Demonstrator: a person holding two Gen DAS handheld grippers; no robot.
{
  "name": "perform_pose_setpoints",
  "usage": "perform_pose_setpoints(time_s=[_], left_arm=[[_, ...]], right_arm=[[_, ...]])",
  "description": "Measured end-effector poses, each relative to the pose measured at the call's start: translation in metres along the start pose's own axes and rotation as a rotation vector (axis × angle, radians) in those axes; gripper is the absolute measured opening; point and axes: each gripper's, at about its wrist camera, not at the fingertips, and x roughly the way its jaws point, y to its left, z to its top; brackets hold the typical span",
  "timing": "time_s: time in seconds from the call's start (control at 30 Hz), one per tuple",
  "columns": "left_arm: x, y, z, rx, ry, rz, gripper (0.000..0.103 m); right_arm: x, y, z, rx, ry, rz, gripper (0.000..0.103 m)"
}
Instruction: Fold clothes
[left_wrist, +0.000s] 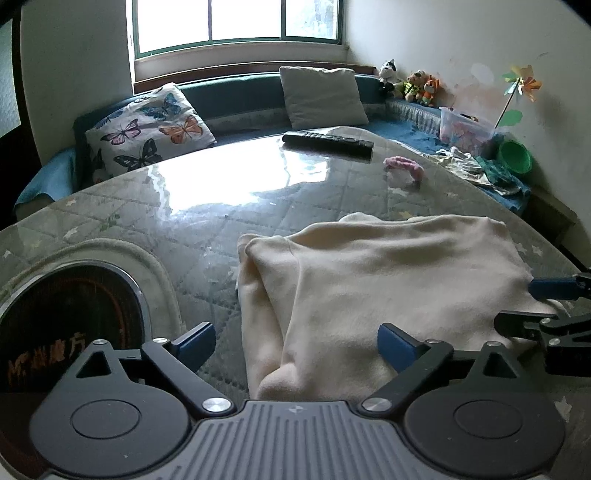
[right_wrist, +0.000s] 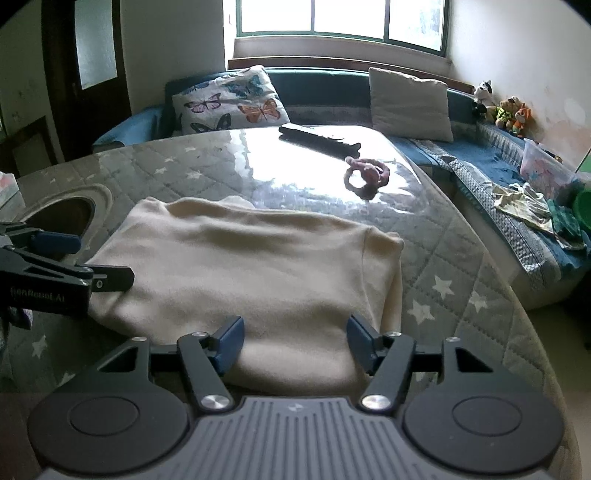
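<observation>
A cream garment (left_wrist: 388, 280) lies folded into a rough rectangle on the glass-topped table (left_wrist: 221, 192); it also shows in the right wrist view (right_wrist: 240, 258). My left gripper (left_wrist: 295, 347) is open, its blue pads standing on either side of the garment's near left corner, just above it. My right gripper (right_wrist: 295, 332) is open over the garment's near right edge, holding nothing. The right gripper shows in the left wrist view (left_wrist: 543, 306) at the garment's right edge. The left gripper shows in the right wrist view (right_wrist: 92, 258) at the garment's left edge.
A black remote (left_wrist: 328, 142) and a pink scrunchie (left_wrist: 404, 166) lie on the far part of the table. A round dark opening (left_wrist: 70, 325) sits at the table's left. Behind is a blue sofa with a butterfly cushion (left_wrist: 147, 129), a white cushion (left_wrist: 321, 96), toys and loose clothes (right_wrist: 524, 203).
</observation>
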Motion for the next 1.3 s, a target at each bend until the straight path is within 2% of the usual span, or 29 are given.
perform_pose_setpoints(time_s=[0.63, 1.3], left_arm=[[-0.01, 0.003, -0.013, -0.022, 0.007, 0.003, 0.103], [-0.049, 0.0, -0.025, -0.017, -0.076, 0.002, 0.103]], right_arm=[[-0.011, 0.002, -0.003, -0.001, -0.02, -0.029, 0.084], [-0.04, 0.016, -0.009, -0.003, -0.077, -0.054, 0.097]])
